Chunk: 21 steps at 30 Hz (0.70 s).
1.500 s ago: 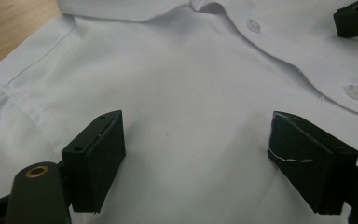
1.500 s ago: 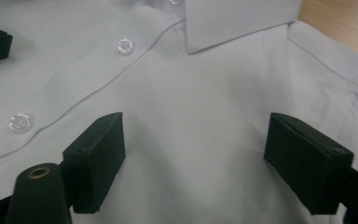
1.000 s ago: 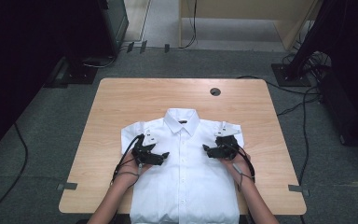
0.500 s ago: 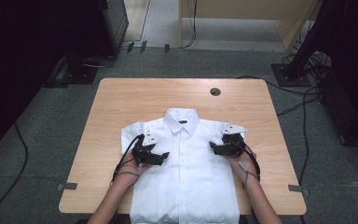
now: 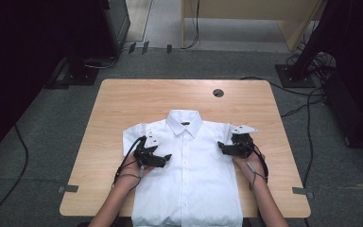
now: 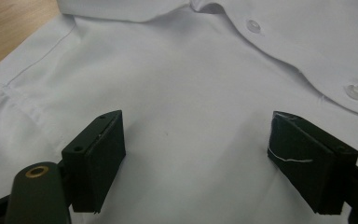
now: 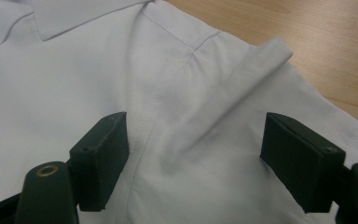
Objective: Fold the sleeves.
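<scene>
Since the earlier pictures our right gripper (image 5: 223,148) has slid outward across the shirt (image 5: 189,189), from nearer the buttons toward the shoulder on that side, while our left gripper (image 5: 166,158) has kept its place over the chest. We see the white shirt lying flat and buttoned, front up, on the wooden table (image 5: 123,104), with its collar (image 5: 184,124) pointing away from us and its lower hem reaching our edge of the table. In the high view both of our hands come in from the bottom, the left hand (image 5: 134,169) beside the shirt's left side and the right hand (image 5: 248,163) at its right edge. In the left gripper view our left gripper (image 6: 196,172) stands with its jaws wide apart and nothing between the pads but the smooth cloth lying below them; two buttons (image 6: 356,91) run along the placket at the upper right. In the right gripper view our right gripper (image 7: 193,163) also stands with its jaws well apart, holding nothing, above the shoulder seam, where a folded ridge of sleeve (image 7: 242,79) rises toward the bare wood. We cannot tell whether either gripper's jaw tips touch the cloth. A round hole (image 5: 218,93) sits in the tabletop well beyond the collar.
</scene>
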### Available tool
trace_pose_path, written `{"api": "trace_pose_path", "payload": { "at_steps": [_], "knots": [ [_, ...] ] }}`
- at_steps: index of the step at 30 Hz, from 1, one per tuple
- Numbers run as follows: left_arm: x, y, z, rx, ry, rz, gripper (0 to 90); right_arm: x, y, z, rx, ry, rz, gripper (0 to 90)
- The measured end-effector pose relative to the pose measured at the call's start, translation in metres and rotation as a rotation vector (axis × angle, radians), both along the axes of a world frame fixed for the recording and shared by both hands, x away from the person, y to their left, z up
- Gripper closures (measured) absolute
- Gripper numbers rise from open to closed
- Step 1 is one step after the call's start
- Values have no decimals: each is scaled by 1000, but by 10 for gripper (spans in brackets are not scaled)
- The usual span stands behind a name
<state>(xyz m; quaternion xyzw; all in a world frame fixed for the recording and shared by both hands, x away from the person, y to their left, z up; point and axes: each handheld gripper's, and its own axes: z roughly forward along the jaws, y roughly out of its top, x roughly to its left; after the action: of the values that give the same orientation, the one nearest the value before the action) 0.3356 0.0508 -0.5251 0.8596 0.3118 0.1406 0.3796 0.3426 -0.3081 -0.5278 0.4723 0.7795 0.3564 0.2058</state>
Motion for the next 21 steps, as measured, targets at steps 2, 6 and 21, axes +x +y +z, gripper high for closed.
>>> {"api": "trace_pose_path", "payload": {
  "at_steps": [2, 6, 21],
  "knots": [
    [0, 0, 0, 0, 0, 0, 189, -1, -1, 1, 3, -1, -4, 236],
    [0, 0, 0, 0, 0, 0, 189, -1, -6, 2, -5, -12, -16, 242],
    [0, 0, 0, 0, 0, 0, 189, 0, -28, 6, 12, -34, -46, 284]
  ]
}}
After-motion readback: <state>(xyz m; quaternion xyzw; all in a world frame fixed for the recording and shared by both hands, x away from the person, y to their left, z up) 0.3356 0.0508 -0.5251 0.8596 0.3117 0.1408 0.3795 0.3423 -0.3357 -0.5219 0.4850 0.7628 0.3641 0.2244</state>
